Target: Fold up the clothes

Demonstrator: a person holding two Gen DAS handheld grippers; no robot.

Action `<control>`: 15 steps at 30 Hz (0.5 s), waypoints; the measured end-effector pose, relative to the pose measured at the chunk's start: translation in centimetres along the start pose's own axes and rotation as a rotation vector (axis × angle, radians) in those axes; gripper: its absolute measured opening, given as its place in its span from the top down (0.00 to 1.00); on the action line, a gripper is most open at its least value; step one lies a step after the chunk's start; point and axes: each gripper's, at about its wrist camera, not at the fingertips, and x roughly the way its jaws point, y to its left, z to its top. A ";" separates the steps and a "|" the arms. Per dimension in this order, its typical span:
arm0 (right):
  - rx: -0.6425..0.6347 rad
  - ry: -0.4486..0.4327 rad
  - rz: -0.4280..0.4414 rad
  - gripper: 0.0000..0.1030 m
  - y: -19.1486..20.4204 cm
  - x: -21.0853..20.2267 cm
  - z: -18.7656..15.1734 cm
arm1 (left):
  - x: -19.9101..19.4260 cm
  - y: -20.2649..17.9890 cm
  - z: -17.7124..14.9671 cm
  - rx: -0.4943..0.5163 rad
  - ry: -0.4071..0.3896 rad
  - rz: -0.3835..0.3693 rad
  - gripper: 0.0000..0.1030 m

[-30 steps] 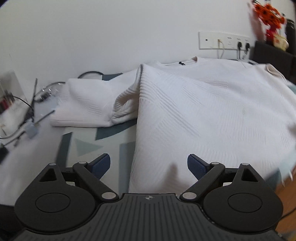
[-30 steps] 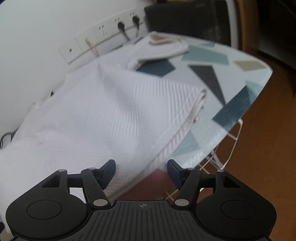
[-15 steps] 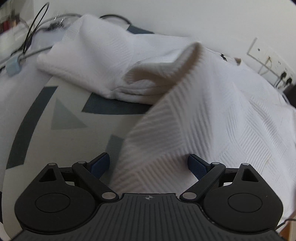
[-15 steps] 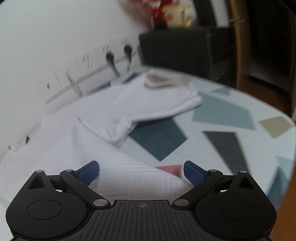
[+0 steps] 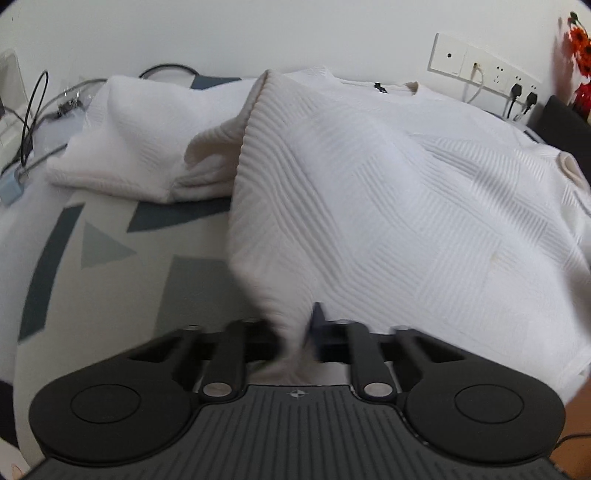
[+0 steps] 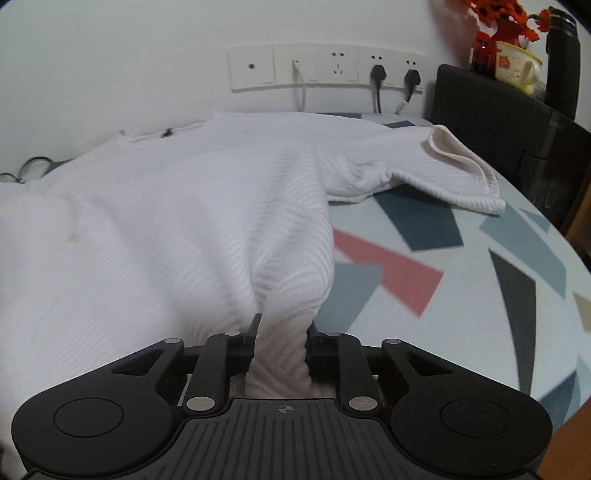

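A white ribbed sweater (image 5: 369, 177) lies spread over a patterned table, its neck toward the wall. My left gripper (image 5: 295, 328) is shut on the sweater's near left hem corner, cloth bunched between the jaws. The left sleeve (image 5: 122, 147) lies folded out to the left. In the right wrist view the same sweater (image 6: 166, 206) fills the left side, and my right gripper (image 6: 282, 332) is shut on a pinched fold of its near right hem. The right sleeve (image 6: 436, 170) stretches out to the right on the table.
The round table (image 6: 480, 277) carries a cloth with grey, blue and red shapes. Wall sockets with plugs (image 6: 325, 66) sit behind it. Cables (image 5: 33, 107) lie at the far left. A dark cabinet (image 6: 498, 110) with a red flower vase (image 6: 498, 26) stands at the right.
Both grippers were open half a second ago and have closed on the sweater's near hem, one at each corner. The cloth now rises into each pair of jaws.
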 end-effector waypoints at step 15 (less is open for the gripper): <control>0.218 0.044 -0.117 0.09 -2.3 2.3 3.3 | -0.8 1.0 -0.2 0.134 0.006 -0.057 0.29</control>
